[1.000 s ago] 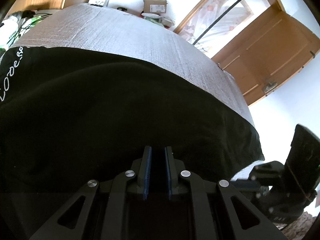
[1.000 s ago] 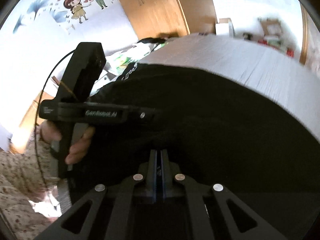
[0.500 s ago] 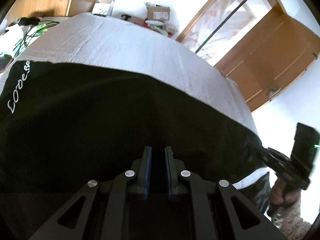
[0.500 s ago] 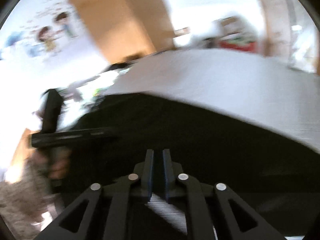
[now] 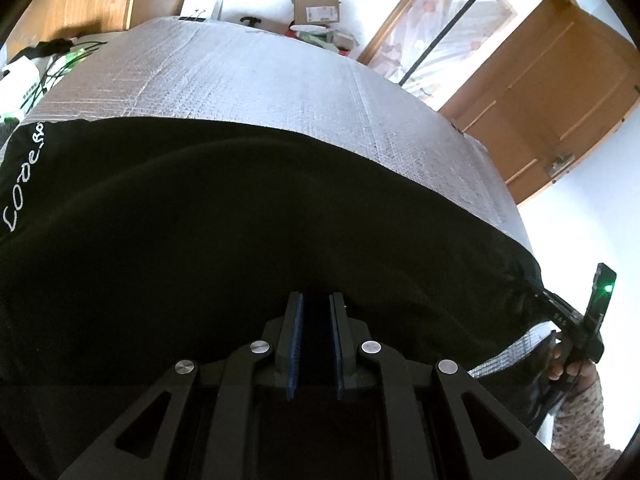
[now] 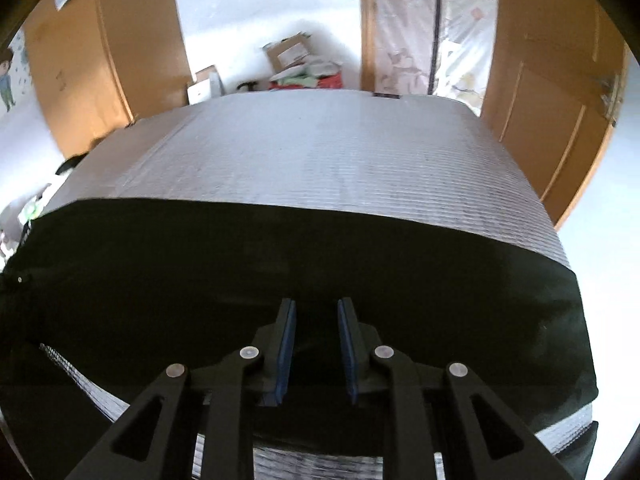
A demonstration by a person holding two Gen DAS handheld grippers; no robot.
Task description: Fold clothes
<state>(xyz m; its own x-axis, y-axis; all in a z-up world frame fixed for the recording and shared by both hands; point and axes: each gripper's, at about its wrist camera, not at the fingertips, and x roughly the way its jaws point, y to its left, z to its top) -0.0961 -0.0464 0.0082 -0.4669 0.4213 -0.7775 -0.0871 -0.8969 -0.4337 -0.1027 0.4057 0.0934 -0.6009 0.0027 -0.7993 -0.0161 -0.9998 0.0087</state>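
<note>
Nearest in the left view, the left claw (image 5: 316, 300) has its blue pads close together with dark cloth filling the slit, so it reads as clenched on the near hem of the black garment (image 5: 240, 220); in the right view, the right claw (image 6: 316, 304) stands released, its pads apart above the cloth and holding nothing; the risk, as I judge it, is a one-sided pull, since any draw by the left claw alone would drag the garment askew and bunch it; at the lower edge of the right view the cloth hangs past the bench (image 5: 280, 72), so its own weight could slide it off; black fabric against black fingers also hides the hem, so a re-grip might catch two layers or none; the garment itself is spread broad and fairly flat across the near half of the silver-covered bench, with a soft ridge across its middle and white lettering (image 5: 24, 184) at the left edge of the frame; beyond it lies bare silver cover, then a cardboard box (image 5: 316, 10) at the top and a wooden door (image 5: 560, 92) at upper right.
</note>
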